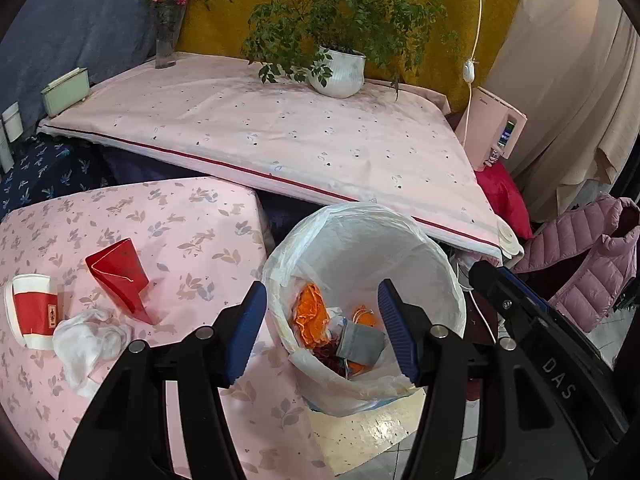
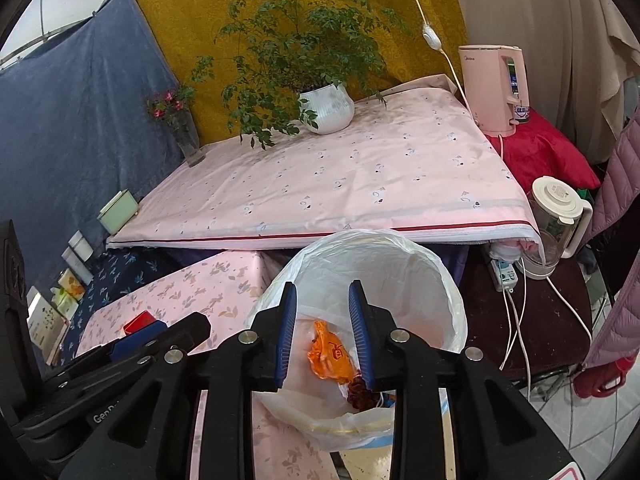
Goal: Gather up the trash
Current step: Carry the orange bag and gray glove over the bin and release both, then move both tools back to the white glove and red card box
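A white-lined trash bin (image 1: 440, 264) stands beside the low pink floral table (image 1: 192, 216); it holds orange wrappers (image 1: 308, 316) and a grey packet (image 1: 360, 344). My left gripper (image 1: 320, 332) is open and empty above the bin's near rim. On the table to its left lie a red folded paper (image 1: 120, 272), a red-and-white paper cup (image 1: 32, 312) on its side and a crumpled white tissue (image 1: 88, 340). My right gripper (image 2: 322, 332) is open and empty over the bin (image 2: 440, 280), above the orange wrapper (image 2: 332, 356).
A larger pink-covered table (image 1: 280, 128) behind holds a potted plant (image 1: 340, 72), a flower vase (image 1: 166, 48) and a green box (image 1: 66, 90). A pink water dispenser (image 2: 496, 88), a kettle (image 2: 556, 220), cables and a pink jacket (image 1: 592, 264) are on the right.
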`<state>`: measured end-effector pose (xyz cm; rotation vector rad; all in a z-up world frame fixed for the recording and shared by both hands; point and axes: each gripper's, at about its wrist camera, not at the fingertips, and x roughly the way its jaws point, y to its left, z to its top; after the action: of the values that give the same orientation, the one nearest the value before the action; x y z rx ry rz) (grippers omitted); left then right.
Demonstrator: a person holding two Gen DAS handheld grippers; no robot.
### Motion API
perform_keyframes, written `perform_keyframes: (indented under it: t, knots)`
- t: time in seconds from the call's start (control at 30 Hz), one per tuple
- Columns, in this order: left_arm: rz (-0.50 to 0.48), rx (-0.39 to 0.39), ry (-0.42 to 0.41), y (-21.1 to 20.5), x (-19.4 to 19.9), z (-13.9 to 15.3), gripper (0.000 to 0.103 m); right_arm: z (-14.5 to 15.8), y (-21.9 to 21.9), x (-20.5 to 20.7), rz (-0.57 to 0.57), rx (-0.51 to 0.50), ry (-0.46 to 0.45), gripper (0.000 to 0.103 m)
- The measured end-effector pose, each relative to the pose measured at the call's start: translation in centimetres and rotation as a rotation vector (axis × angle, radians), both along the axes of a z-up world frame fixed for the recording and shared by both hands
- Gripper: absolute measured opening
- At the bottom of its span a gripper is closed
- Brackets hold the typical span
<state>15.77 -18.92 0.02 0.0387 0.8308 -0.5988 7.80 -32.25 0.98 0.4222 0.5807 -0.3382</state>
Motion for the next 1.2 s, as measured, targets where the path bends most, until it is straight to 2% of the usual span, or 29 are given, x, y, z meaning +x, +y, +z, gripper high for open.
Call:
perform_keyframes:
  t: [0.07, 0.37, 0.43, 0.53, 0.6, 0.73, 1.03, 1.2]
  knots:
    - [0.008, -0.001, -0.005, 0.4, -0.1, 0.2, 0.055, 0.2, 0.5, 0.0, 0.005, -0.007, -0.005, 0.035]
    - [0.061, -0.013, 0.004, 3.2, 0.0, 0.6, 0.055, 1.4, 2.8, 0.0, 0.044, -0.029, -0.013, 0.036]
    - [0.078, -0.017, 0.004, 4.0, 0.0, 0.6, 0.055, 1.6, 3.4, 0.0, 0.050, -0.033, -0.017, 0.040]
    - [0.111, -0.019, -0.001, 5.4, 0.1, 0.6, 0.063, 1.9, 4.3, -0.1, 0.063, -0.039, -0.021, 0.044]
    - [0.135, -0.023, -0.004, 6.5, 0.1, 0.6, 0.064, 2.1, 5.0, 0.0, 0.076, -0.044, -0.021, 0.044]
    - [0.177, -0.024, 0.017, 9.0, 0.5, -0.1, 0.064, 2.1, 6.9, 0.5, 0.110, -0.056, -0.017, 0.049]
    - [0.298, -0.028, 0.079, 14.7, 1.8, -2.4, 0.064, 1.5, 11.0, 2.2, 0.192, -0.060, 0.006, 0.049]
    - [0.379, -0.032, 0.109, 17.9, 2.7, -3.9, 0.072, 0.9, 13.2, 3.4, 0.234, -0.067, 0.026, 0.050]
